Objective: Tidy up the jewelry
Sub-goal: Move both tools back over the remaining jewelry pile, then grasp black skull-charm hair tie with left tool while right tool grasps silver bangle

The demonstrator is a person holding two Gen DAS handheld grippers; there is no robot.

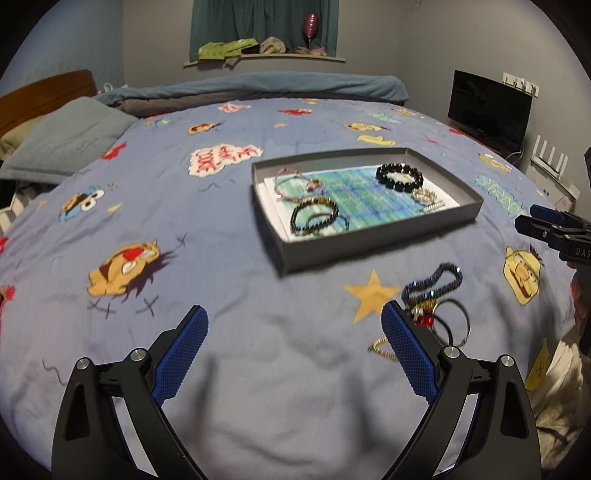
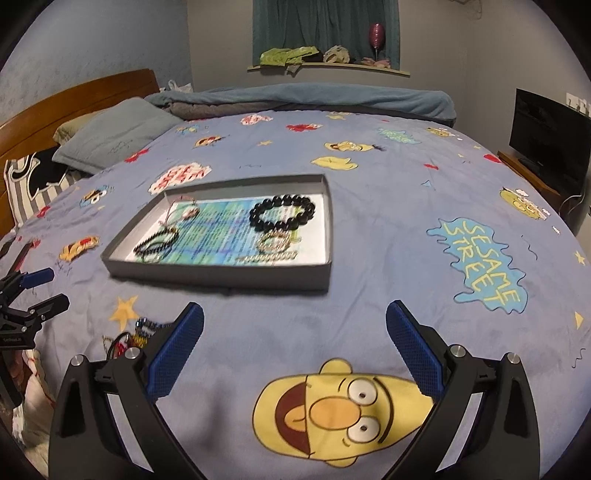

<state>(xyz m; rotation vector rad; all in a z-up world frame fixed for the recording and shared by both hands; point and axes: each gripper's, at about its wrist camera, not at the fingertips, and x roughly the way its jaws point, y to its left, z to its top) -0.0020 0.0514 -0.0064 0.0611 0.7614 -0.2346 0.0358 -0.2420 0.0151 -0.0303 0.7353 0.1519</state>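
A: Bedroom, cartoon bedspread (image 1: 258, 350). Your tray (image 1: 376, 240) sits mid-frame, already holding several bracelets, including the black bead bracelet (image 1: 399, 177).

B: What's left?

A: A loose pile (image 1: 436, 306) at lower right, touching your left gripper (image 1: 295, 354). Both it and your right gripper (image 2: 295, 354) are spread wide, empty. I'd say you're over halfway.

Home bedroom, cartoon-print bedspread (image 2: 369, 206), pillow (image 2: 110, 129), wooden headboard (image 2: 92, 88), curtained window (image 2: 325, 26), television (image 2: 546, 136)
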